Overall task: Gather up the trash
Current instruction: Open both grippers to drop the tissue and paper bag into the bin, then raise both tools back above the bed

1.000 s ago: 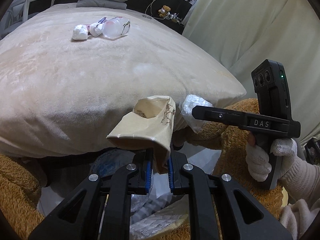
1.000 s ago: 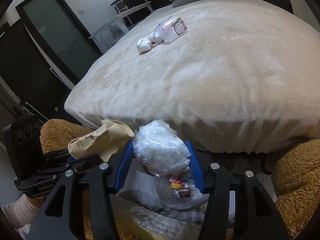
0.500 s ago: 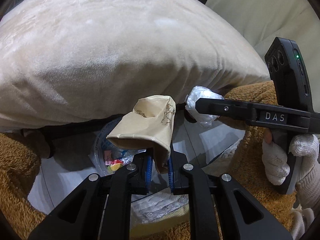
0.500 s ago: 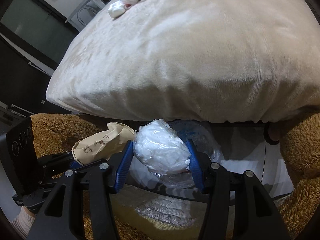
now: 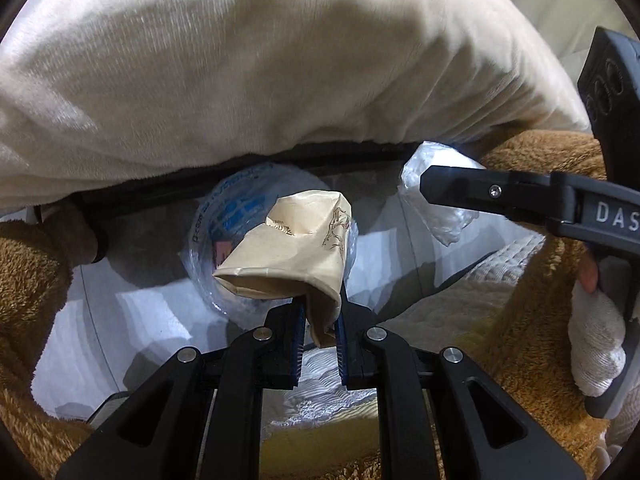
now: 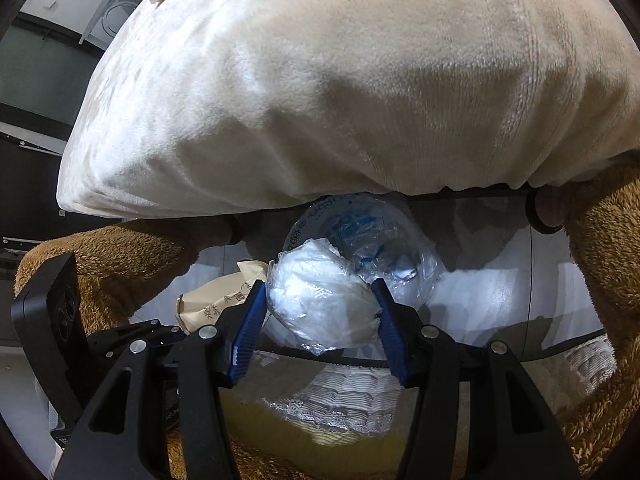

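Gripping a crumpled brown paper bag (image 5: 292,256), the left tool (image 5: 319,344) holds it above the clear trash bag (image 5: 224,216) on the floor under the bed (image 5: 240,80) edge. Right tool (image 6: 320,320) is clamped on a wad of clear plastic wrap (image 6: 324,304), also just over that bag's opening (image 6: 360,224).

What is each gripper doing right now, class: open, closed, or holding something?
Left gripper: closed on the crumpled paper bag.
Right gripper: closed on the clear plastic bundle.
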{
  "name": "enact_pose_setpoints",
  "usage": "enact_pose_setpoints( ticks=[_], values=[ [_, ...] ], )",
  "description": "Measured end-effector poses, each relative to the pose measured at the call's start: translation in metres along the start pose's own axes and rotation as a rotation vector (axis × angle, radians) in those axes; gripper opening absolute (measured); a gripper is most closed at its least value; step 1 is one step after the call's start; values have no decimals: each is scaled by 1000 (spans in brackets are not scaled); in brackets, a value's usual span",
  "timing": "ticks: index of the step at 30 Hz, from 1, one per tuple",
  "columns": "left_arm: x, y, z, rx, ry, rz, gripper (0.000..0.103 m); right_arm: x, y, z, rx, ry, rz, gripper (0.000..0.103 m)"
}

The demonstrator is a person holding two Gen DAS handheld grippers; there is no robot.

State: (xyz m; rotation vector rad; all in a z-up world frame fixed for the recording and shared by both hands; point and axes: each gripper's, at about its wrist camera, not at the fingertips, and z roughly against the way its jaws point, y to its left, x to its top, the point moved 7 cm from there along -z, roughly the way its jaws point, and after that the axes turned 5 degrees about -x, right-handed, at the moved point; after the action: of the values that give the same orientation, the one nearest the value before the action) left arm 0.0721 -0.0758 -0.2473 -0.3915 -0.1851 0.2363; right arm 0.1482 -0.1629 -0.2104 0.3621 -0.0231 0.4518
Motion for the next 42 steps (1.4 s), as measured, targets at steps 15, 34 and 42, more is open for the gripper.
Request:
enact_pose_setpoints(
  ticks=[15, 34, 42],
  values=[
    [-4, 15, -14, 36, 70, 65, 13, -4, -5, -31, -44, 108, -43, 54],
    [-2, 22, -9, 77, 49, 87, 46, -4, -4, -27, -24, 94, -51, 66],
    [1, 19, 8, 80, -25, 72, 46, -3, 8, -8, -30, -1, 24, 79]
  ],
)
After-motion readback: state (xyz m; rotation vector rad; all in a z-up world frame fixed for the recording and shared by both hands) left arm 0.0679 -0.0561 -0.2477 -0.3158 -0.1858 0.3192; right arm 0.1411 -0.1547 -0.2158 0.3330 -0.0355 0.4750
